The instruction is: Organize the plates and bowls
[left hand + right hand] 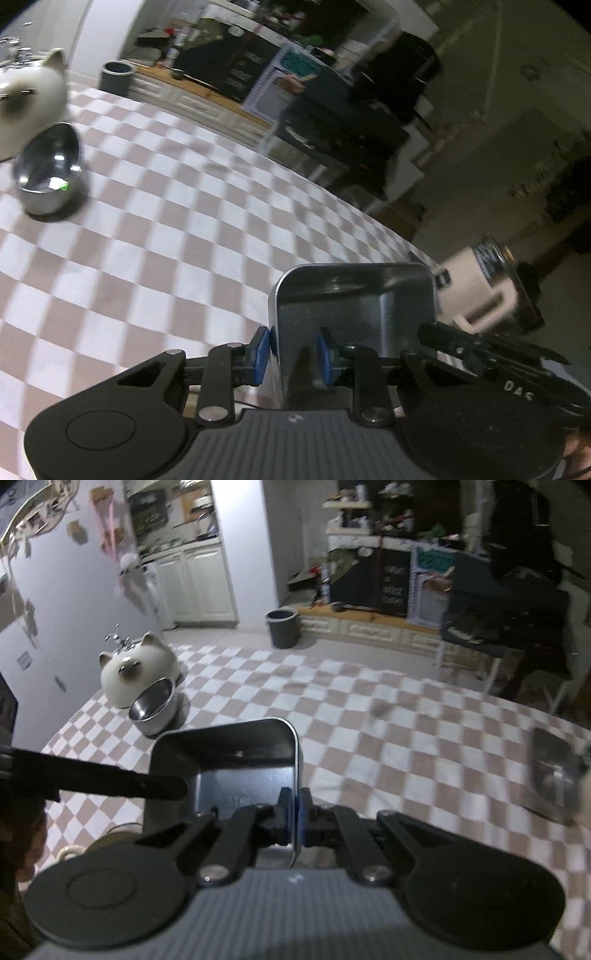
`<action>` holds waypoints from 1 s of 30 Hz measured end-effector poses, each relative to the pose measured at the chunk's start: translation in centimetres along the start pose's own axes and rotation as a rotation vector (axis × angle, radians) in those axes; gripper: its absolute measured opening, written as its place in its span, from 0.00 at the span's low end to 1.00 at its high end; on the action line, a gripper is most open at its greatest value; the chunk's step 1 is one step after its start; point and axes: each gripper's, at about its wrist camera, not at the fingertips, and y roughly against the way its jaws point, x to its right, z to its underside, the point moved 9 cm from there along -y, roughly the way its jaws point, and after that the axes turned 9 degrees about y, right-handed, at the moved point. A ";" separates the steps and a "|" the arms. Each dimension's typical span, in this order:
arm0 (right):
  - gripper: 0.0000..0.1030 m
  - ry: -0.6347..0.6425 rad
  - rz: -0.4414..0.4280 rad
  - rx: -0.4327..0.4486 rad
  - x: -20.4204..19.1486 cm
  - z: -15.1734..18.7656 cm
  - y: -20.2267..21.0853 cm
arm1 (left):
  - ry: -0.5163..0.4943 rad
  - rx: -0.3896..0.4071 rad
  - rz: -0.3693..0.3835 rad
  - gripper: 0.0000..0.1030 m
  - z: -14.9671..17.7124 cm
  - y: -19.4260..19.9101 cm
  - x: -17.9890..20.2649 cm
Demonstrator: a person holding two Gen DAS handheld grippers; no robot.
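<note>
A square steel dish (354, 306) with rounded corners hangs over the checked tablecloth, held from both sides. My left gripper (294, 350) is shut on the dish's left wall, one blue pad outside and one inside. In the right wrist view my right gripper (294, 812) is shut on the right wall of the same dish (236, 771). A black finger of the left gripper (110, 781) reaches in from the left there. Far left on the table a round steel bowl (48, 166) (153, 705) leans against a white cat-shaped pot (29, 99) (136, 672).
Another steel dish (554, 771), blurred, lies at the table's right edge. A checked cloth (166, 229) (369, 731) covers the table. Beyond the far edge stand a grey bin (116, 75) (282, 627), low cabinets and a dark chair (498, 620).
</note>
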 end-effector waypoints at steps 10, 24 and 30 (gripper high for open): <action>0.05 -0.169 0.099 -0.004 4.1 7.8 6.8 | -0.133 -0.096 0.078 0.27 5.7 -2.5 5.7; 0.05 -0.279 0.168 -0.032 7.7 13.5 8.8 | -0.254 -0.189 0.065 0.27 11.2 -6.7 9.7; 0.05 -0.301 0.154 -0.093 8.5 16.2 8.3 | -0.290 -0.223 0.042 0.27 12.9 -8.1 9.8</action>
